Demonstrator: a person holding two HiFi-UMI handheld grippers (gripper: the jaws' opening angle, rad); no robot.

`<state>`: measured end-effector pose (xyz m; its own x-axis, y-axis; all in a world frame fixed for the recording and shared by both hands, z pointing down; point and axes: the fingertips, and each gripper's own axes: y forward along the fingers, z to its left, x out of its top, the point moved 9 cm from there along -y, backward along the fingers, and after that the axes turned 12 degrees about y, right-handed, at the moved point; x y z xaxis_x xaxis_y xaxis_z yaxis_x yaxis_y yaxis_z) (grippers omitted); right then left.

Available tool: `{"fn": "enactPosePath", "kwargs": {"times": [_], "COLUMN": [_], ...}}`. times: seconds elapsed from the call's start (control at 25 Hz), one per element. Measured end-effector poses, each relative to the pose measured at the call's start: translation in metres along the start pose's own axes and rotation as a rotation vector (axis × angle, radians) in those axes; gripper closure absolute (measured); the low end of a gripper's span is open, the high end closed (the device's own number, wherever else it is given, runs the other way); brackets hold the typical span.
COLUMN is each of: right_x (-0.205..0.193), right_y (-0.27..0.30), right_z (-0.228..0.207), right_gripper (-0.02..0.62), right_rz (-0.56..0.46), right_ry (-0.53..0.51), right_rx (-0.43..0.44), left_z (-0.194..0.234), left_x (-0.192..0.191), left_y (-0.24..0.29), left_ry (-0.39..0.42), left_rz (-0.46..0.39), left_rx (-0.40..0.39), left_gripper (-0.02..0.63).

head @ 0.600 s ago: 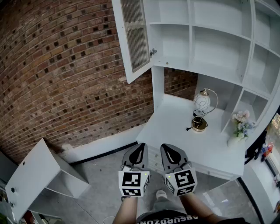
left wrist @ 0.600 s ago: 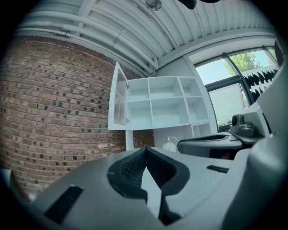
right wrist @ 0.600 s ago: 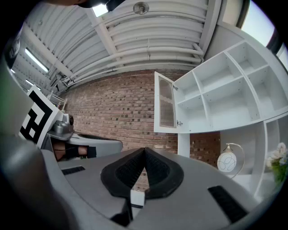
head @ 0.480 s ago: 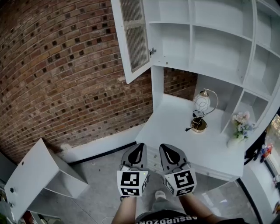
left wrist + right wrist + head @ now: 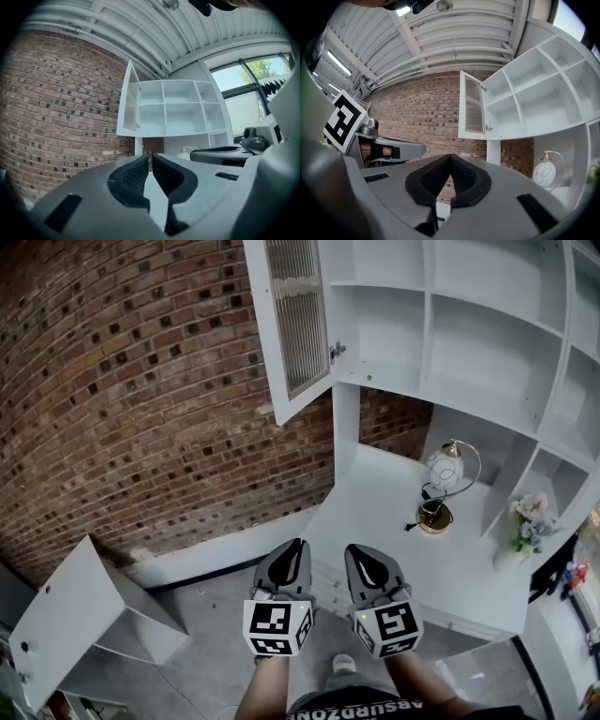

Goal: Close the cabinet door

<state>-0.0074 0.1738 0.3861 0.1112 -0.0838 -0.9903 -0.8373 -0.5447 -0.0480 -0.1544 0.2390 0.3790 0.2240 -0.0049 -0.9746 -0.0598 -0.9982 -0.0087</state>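
Observation:
The white cabinet door (image 5: 292, 320) with a ribbed glass panel stands swung open to the left of the white wall shelving (image 5: 469, 324); it also shows in the left gripper view (image 5: 130, 107) and the right gripper view (image 5: 472, 107). A small knob (image 5: 337, 351) sits by the door's lower inner edge. Both grippers are held low, side by side, well below and short of the door. My left gripper (image 5: 289, 570) is shut with nothing between its jaws (image 5: 149, 161). My right gripper (image 5: 364, 570) is shut and empty too (image 5: 450, 161).
A white desk (image 5: 394, 521) stands under the shelving with a globe lamp (image 5: 441, 486) and a vase of flowers (image 5: 525, 526). A brick wall (image 5: 141, 399) runs on the left. A white panel unit (image 5: 80, 620) lies on the grey floor at lower left.
The view has shifted slightly, with the cabinet and desk now a little further right and lower. Both grippers stay shut, side by side, in about the same place.

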Motion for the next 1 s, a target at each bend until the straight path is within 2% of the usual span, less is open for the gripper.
{"fn": "enactPosePath", "kwargs": {"times": [0.08, 0.24, 0.44, 0.64, 1.0], "right_x": [0.002, 0.003, 0.002, 0.002, -0.004], "right_y": [0.009, 0.027, 0.048, 0.068, 0.093], "right_z": [-0.005, -0.016, -0.033, -0.051, -0.078], "right_gripper": [0.597, 0.597, 0.595, 0.597, 0.597], "right_rz": [-0.001, -0.004, 0.003, 0.011, 0.017], "right_ry": [0.0, -0.001, 0.003, 0.015, 0.017], "right_rx": [0.0, 0.005, 0.016, 0.036, 0.066], "left_z": [0.008, 0.024, 0.042, 0.059, 0.088], "left_x": [0.002, 0.004, 0.004, 0.003, 0.004], "left_y": [0.008, 0.026, 0.051, 0.082, 0.125], "left_ry": [0.008, 0.015, 0.007, 0.033, 0.056], "left_rz": [-0.01, -0.027, -0.046, -0.024, -0.02], "left_rx": [0.016, 0.04, 0.072, 0.099, 0.166], "left_gripper": [0.583, 0.449, 0.37, 0.344, 0.341]}}
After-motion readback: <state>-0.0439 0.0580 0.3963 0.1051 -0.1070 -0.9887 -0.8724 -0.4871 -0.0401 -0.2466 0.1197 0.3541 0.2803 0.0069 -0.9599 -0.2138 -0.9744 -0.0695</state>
